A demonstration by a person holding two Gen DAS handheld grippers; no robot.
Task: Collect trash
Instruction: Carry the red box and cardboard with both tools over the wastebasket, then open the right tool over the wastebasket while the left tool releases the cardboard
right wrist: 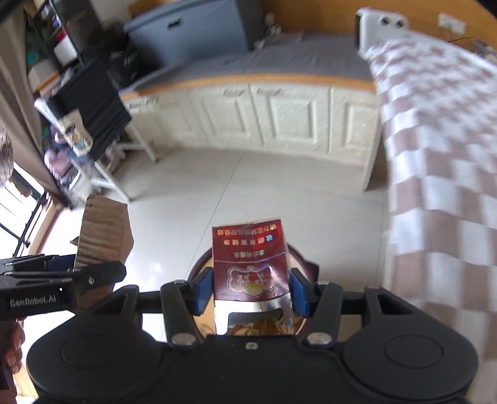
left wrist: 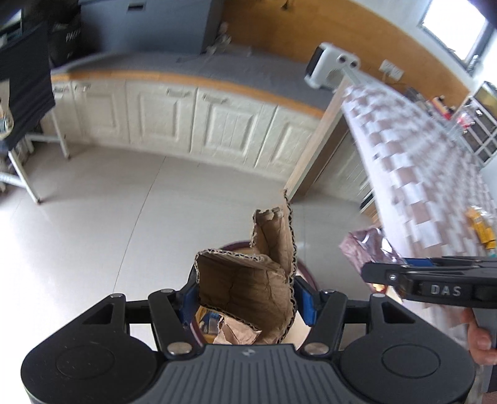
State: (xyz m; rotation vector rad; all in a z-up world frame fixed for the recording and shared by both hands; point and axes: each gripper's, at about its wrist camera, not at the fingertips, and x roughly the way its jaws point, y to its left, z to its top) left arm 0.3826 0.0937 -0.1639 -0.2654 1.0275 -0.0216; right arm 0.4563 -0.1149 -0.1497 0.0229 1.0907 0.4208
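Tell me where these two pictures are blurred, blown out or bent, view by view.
Left wrist view: the checked tablecloth and cabinets smear with motion, the window is blown out, and the counter edge bows; the torn cardboard in the left claw stays sharp. Right wrist view: the background blurs more, glare whitens the floor, and the red packet in the right claw is crisp.
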